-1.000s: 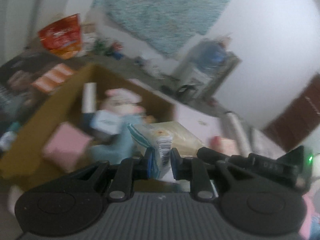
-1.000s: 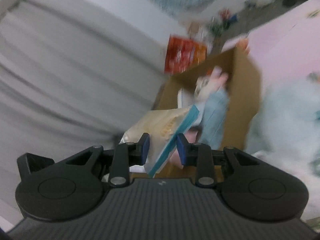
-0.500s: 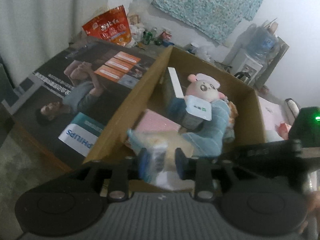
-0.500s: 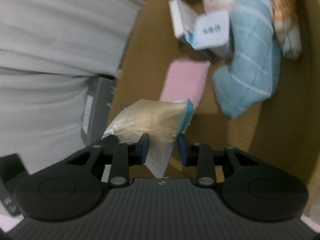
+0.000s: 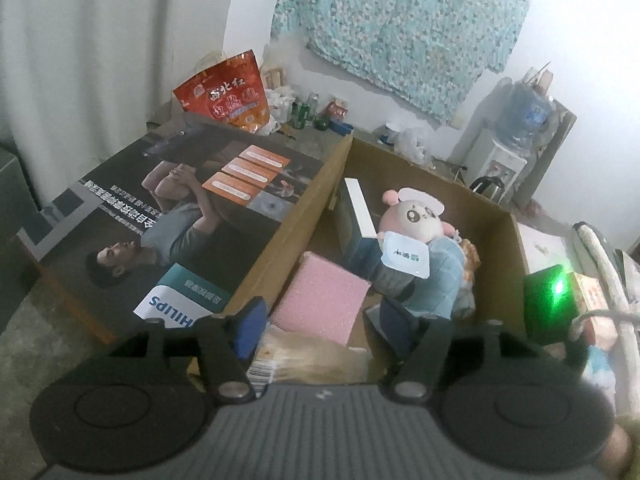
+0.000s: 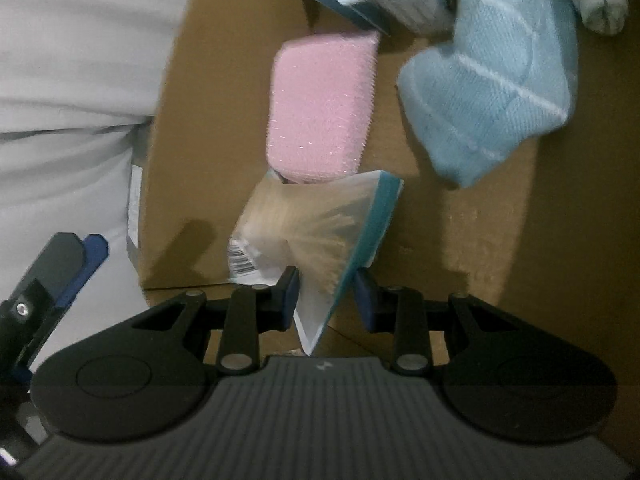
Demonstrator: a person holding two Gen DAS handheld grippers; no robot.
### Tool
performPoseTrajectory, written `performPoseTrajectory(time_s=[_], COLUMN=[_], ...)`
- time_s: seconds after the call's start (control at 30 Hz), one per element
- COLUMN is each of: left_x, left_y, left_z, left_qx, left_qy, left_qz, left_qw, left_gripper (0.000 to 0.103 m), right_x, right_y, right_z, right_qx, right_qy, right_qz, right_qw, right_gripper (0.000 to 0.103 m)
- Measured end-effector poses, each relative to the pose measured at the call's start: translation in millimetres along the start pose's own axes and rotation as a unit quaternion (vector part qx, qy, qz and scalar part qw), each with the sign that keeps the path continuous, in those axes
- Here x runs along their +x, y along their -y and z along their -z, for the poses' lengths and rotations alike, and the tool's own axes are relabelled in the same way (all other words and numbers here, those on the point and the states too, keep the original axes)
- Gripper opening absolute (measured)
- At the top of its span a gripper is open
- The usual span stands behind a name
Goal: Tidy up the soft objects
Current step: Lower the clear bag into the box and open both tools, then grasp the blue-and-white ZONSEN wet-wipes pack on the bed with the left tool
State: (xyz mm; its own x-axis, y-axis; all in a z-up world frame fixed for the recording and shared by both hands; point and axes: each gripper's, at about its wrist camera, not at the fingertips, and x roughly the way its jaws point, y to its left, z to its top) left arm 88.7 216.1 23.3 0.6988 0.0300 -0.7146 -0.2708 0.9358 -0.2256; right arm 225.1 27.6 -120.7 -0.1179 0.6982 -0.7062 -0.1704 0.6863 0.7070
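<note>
The right hand-held gripper (image 6: 325,290) is clamped on the corner of a clear bag with a teal edge (image 6: 320,232), holding it just inside the cardboard box (image 6: 560,260), its far end touching the pink sponge block (image 6: 320,108). The left hand-held gripper (image 5: 320,326) has its jaws spread wide, empty, above the same bag. Deeper in the box lie a blue towel (image 6: 488,92), a pink plush toy (image 5: 412,216) and a white carton (image 5: 360,216).

Dim, flat indoor light; heavy fisheye bending at the edges.
Right view motion-blurred, worst on the plastic bag (image 6: 320,236); the cardboard box (image 6: 520,240) floor carries soft shadows (left view sharper).
</note>
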Motion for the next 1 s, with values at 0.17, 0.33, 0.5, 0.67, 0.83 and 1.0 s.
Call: performPoseTrajectory(time_s=[0.17, 0.33, 0.5, 0.67, 0.83, 1.0], left_x=[-19, -45, -59, -67, -61, -43], left_y=[5, 24, 58, 100, 168, 244], left_z=[1, 6, 18, 39, 58, 70], left_qx=[-0.008, 0.009, 0.036, 0.056, 0.154, 0.266], left_qy=[0.028, 0.073, 0.077, 0.077, 0.053, 0.042], left_qz=[0.019, 0.059, 0.110, 0.177, 0.214, 0.218], left_qw=[0.9994, 0.9955, 0.9902, 0.9797, 0.9633, 0.9379], left_gripper=[0.081, 0.091, 0.102, 0.103, 0.103, 0.103], right_x=[-54, -129, -212, -289, -351, -359], right_y=[-8, 16, 72, 157, 246, 281], right_z=[4, 33, 83, 145, 208, 233], right_qx=[-0.029, -0.034, -0.022, 0.030, 0.122, 0.142], right_qy=[0.065, 0.136, 0.214, 0.321, 0.419, 0.438], right_qz=[-0.037, -0.097, -0.133, -0.119, -0.087, -0.014], right_qw=[0.997, 0.985, 0.967, 0.939, 0.896, 0.888], right_gripper=[0.050, 0.059, 0.073, 0.075, 0.076, 0.076])
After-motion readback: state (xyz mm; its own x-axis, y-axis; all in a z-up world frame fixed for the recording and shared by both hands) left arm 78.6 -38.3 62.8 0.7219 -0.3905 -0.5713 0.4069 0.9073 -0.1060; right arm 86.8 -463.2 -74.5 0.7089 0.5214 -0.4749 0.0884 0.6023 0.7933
